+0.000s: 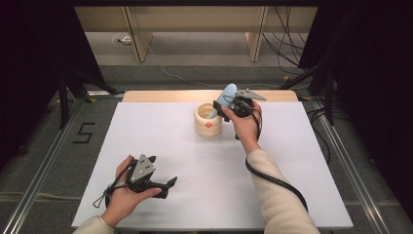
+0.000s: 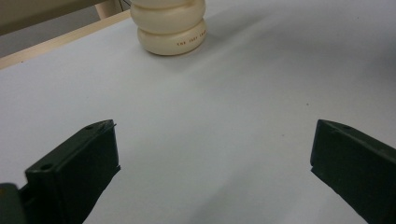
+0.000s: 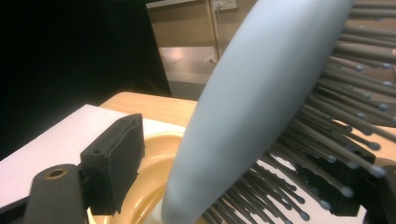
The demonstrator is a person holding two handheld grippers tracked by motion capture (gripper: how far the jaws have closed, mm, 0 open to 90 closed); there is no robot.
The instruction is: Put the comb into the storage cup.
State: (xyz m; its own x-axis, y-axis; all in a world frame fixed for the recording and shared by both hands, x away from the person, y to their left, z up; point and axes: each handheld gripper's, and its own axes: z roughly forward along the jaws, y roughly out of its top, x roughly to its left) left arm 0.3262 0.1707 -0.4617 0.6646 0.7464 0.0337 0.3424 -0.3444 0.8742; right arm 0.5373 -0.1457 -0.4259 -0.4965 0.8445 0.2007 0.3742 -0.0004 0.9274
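White sheeting covers the table, with dark curtains at the sides and pale wooden furniture legs beyond the far edge. At the left, the left gripper rests low near the person's edge in the left hand, jaws spread wide with nothing between them, well apart from the work. Further right, near the far middle of the sheet, stands the cream ribbed ceramic holder with a small orange mark on its side. Its mouth takes the handle of the pale blue plastic hairbrush, whose head leans up and right. The right gripper sits at the brush, jaws parted around the head rather than pressing it, so it looks released.

To finish well, back the jaws straight off without catching the bristles, so the brush settles against the rim and the holder stays put.

From the right gripper view come the grey ball-tipped bristles and the holder's glossy inside; the left gripper view gives the holder's lettered lower ring
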